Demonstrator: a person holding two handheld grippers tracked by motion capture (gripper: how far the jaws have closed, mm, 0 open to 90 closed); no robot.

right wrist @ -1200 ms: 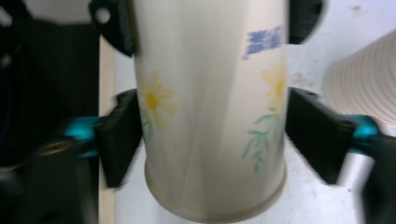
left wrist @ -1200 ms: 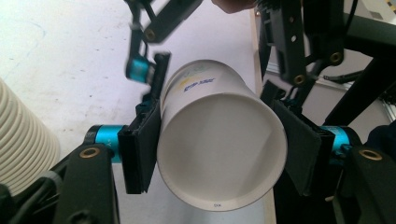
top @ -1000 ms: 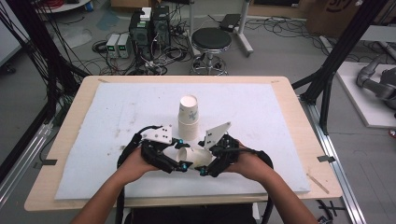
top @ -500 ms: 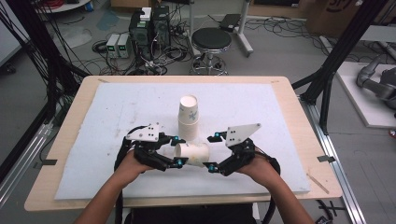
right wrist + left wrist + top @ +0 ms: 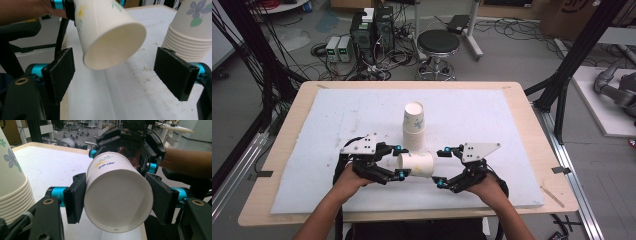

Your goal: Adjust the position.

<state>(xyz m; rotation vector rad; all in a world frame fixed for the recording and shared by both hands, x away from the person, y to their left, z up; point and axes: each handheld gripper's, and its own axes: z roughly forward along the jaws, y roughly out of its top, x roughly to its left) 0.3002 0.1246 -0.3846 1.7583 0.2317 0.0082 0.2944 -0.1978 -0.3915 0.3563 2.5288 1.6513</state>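
A person stood at the near edge of a white padded surface (image 5: pixel 512 130), a handheld gripper in each hand. The left gripper (image 5: pixel 398 161) held a single paper cup (image 5: pixel 416 164) on its side, just above the surface near the front middle. Its jaws were closed almost as far as they go, pressing on the cup's two sides close to the closed base, and the base faced that gripper's camera (image 5: pixel 117 200). The cup's open mouth pointed toward the right gripper (image 5: pixel 443 168), whose jaws stood wide apart on either side of the mouth, gripping nothing and apart from the rim (image 5: pixel 116 47). Just behind the held cup stood an upright stack of matching cups (image 5: pixel 414 122), printed with flowers.

Several things could have gone wrong from there. The cup was thin paper, so if the right jaws closed hard on the unsupported rim, the mouth would probably have buckled or creased. The left grip sat on a smooth tapered wall, so a tug from the other side might have pulled the cup free and dropped it onto the surface. The stack stood close behind both grippers; a swing backward by either could have toppled it.
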